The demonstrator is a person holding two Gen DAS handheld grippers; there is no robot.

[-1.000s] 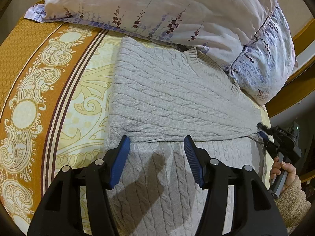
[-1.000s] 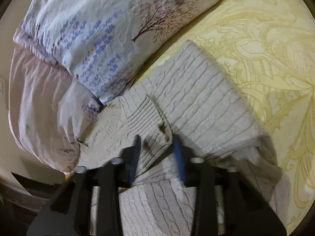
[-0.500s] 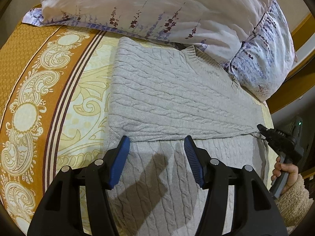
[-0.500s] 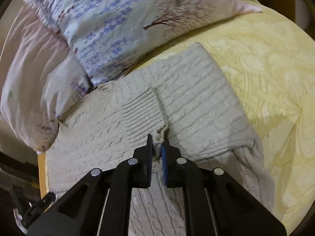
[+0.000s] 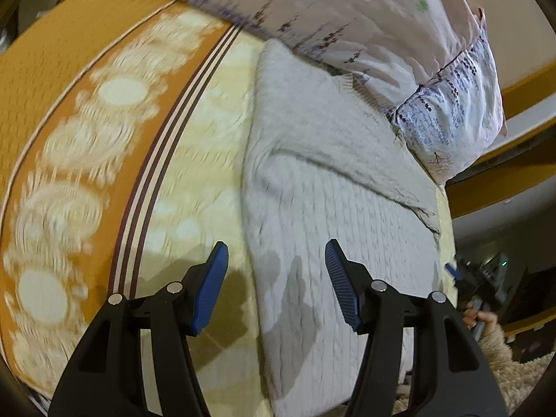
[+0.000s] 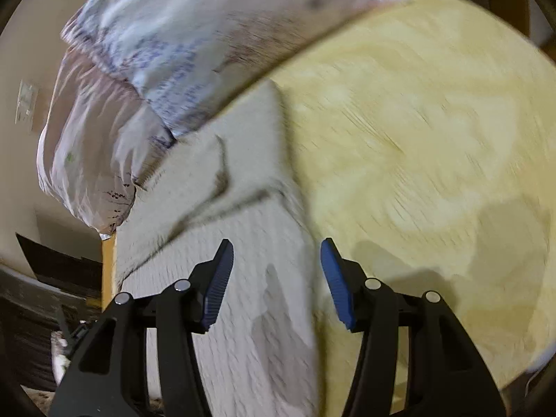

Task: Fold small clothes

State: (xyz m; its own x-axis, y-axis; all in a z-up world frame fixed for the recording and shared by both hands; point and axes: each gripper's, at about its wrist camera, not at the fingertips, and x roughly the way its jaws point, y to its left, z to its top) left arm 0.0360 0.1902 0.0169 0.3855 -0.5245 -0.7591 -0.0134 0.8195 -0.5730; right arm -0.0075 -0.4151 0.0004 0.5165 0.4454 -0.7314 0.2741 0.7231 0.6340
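Left wrist view shows the left gripper point(image 5: 276, 260) hanging low over the bed, its blue jaws wide apart with nothing between them. It sits over the edge of the grey sweater point(image 5: 333, 208), where the knit meets the yellow bedspread point(image 5: 205, 160). The sweater lies flat on the bed, its far end just beside the flowery pillow point(image 5: 365, 14). A folded flap lies slanted across its middle. The bedspread has an orange border point(image 5: 69, 80) with pale swirls. The right gripper point(image 6: 276, 260) hangs over the other edge of the sweater, jaws wide apart and holding nothing. A wooden bed frame point(image 6: 108, 271) shows beside the pillow. Half a second ago the right jaws were pinched shut on a bit of the knit; now they have let go. Both views are blurry.
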